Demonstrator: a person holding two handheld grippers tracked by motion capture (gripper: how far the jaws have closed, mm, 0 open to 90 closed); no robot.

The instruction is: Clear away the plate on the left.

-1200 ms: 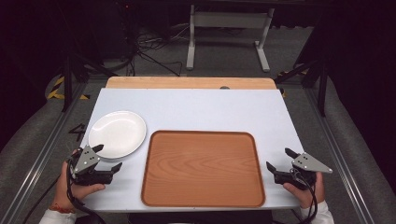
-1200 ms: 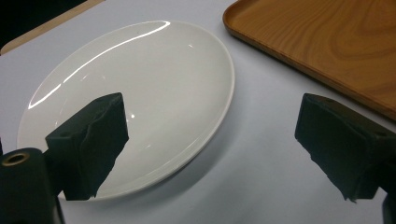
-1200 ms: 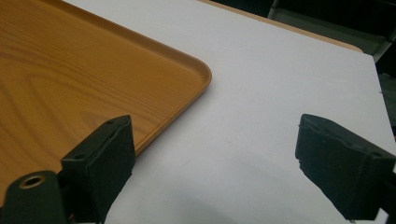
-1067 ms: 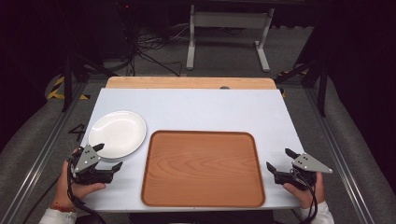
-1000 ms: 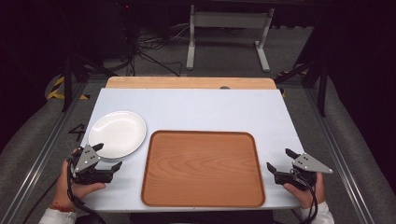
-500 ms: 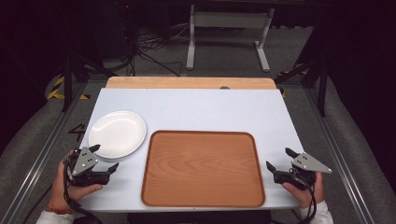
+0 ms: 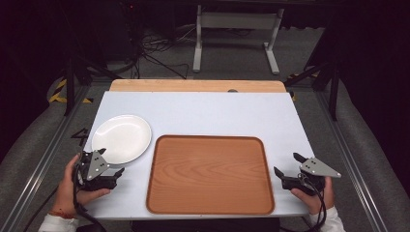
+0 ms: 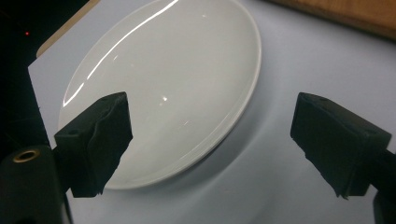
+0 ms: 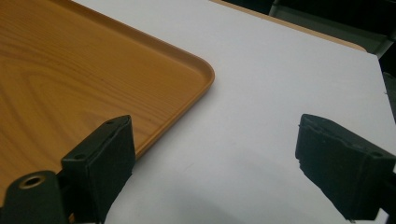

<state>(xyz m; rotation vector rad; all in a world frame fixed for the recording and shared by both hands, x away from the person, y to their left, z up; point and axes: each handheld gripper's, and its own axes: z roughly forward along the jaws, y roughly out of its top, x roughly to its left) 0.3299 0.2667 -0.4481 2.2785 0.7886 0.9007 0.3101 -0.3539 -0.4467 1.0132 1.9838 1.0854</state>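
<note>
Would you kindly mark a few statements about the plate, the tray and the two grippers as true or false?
1. The white plate lies inside the wooden tray. False: it lies on the table, left of the tray.
2. The left gripper is open, with the plate just ahead of its jaws. True.
3. The right gripper clamps the tray's rim. False: it is open, beside the tray's corner.
4. The tray holds nothing. True.

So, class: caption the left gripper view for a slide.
Open left tool poised over a white plate's near rim.
</note>
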